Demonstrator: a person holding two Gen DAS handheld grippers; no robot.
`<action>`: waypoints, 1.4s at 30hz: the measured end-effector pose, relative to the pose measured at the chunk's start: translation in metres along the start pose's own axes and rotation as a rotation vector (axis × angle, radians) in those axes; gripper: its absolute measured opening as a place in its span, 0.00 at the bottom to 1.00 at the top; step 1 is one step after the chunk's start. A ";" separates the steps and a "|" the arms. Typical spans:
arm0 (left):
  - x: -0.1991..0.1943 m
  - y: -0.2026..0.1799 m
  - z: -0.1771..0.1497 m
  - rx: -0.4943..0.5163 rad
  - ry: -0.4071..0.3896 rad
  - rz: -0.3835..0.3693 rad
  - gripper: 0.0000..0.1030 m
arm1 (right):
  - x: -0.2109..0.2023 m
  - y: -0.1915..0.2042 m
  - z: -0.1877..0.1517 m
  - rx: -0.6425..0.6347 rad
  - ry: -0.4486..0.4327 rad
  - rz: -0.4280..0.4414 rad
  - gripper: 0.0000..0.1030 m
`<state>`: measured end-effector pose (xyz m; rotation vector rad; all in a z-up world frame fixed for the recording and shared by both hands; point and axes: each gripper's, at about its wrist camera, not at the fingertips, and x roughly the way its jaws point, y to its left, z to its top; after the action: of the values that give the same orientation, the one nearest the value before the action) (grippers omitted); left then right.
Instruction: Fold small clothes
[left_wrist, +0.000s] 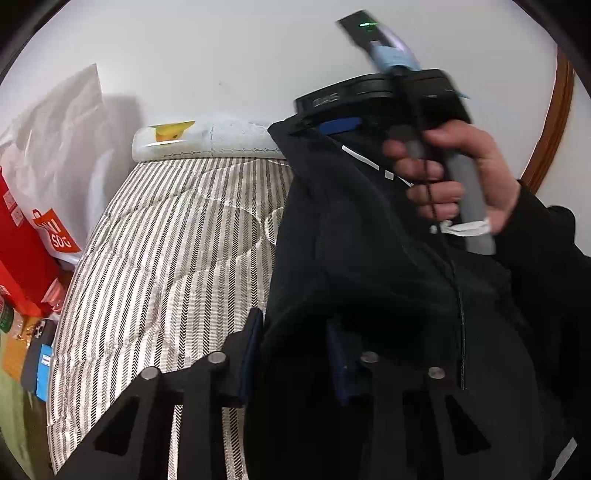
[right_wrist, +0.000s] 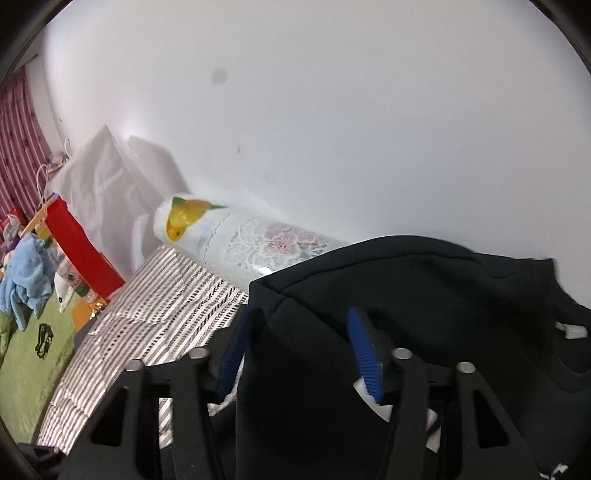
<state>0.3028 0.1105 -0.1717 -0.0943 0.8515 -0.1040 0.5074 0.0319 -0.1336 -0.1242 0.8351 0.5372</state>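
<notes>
A: Left hand-held gripper (left_wrist: 291, 354)?
B: Closed on a fold of the dark garment (left_wrist: 369, 258); cloth pinched between the blue pads (left_wrist: 249, 354), fingers not fully together because of the bunched fabric.

A: Right hand-held gripper (right_wrist: 299, 347)?
B: Clamped on the same dark garment (right_wrist: 369, 295), fabric filling the gap between its blue pads (right_wrist: 364, 354). Also visible from the left wrist view, gripped by a bare hand (left_wrist: 450, 173) at the upper right, with a green light (left_wrist: 365, 25) on top.

A: Where is the garment?
B: Lifted off the bed (left_wrist: 166, 258), hanging between the two grippers, draped down over both sets of fingers. Zipper (left_wrist: 460, 332) running down the front; small white marks (left_wrist: 365, 158) near the top edge.

A: Underneath?
B: Striped grey-and-white quilted cover on the bed, running toward a white wall (right_wrist: 332, 110). Rolled pillow (right_wrist: 236, 240) with lace pattern and a yellow print at the far end, against the wall.

A: To the left?
B: Red bag (right_wrist: 81, 251), white bag (right_wrist: 99, 177) behind it, light blue cloth (right_wrist: 26, 284) heaped on a green cover (right_wrist: 33, 369), red striped curtain (right_wrist: 18, 140) at the edge.
</notes>
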 end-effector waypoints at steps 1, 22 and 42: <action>0.000 0.000 0.000 0.001 -0.005 0.002 0.16 | 0.007 0.002 0.000 -0.009 0.013 0.002 0.20; -0.011 0.040 -0.008 -0.151 0.020 0.052 0.16 | -0.017 -0.002 0.012 0.062 -0.134 -0.031 0.40; -0.009 -0.015 0.020 -0.070 -0.064 0.113 0.46 | -0.213 -0.201 -0.229 0.180 0.014 -0.469 0.48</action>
<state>0.3108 0.0972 -0.1498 -0.1146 0.7952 0.0349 0.3378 -0.2986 -0.1514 -0.1527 0.8306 0.0201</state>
